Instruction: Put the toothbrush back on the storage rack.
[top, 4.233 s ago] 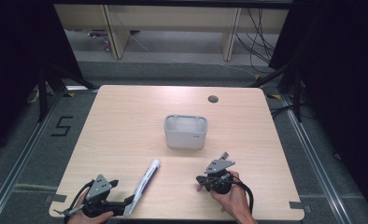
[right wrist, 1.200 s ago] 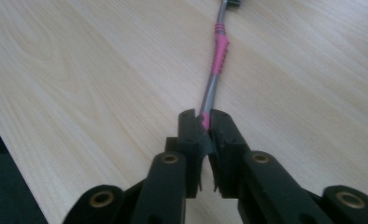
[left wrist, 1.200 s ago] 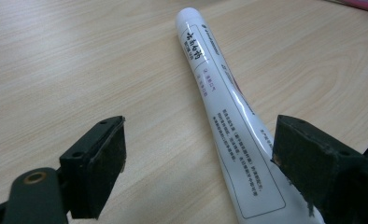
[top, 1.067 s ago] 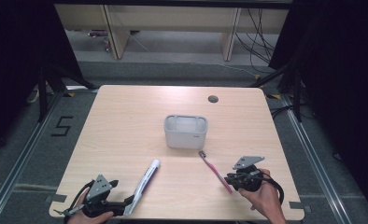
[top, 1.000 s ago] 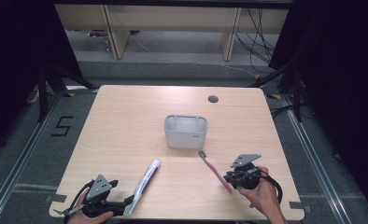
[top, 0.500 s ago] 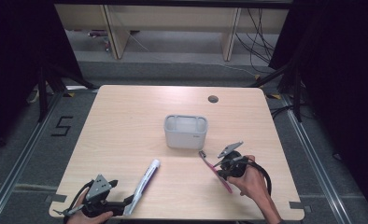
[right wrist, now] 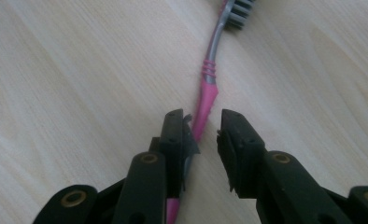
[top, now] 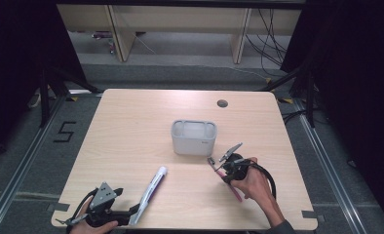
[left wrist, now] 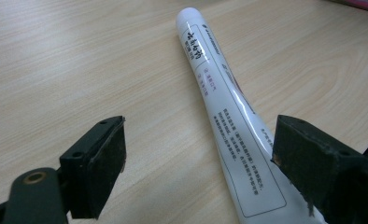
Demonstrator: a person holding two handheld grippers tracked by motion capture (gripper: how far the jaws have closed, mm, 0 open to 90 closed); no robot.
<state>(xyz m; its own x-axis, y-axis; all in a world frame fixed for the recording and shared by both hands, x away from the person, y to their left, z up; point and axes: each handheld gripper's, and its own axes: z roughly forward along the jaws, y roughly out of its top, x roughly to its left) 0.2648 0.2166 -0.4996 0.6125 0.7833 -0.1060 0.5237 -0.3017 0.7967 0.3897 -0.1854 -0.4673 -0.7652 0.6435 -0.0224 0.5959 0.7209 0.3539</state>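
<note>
One pale wooden table [top: 131, 131] on grey floor [top: 29, 146].

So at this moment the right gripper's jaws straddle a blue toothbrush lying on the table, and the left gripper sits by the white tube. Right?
Not quite: the toothbrush is pink with a grey neck, not blue, as the right gripper view shows. The rest holds: the right gripper has its jaws to either side of the handle on the table, and the left gripper sits by the white tube.
</note>
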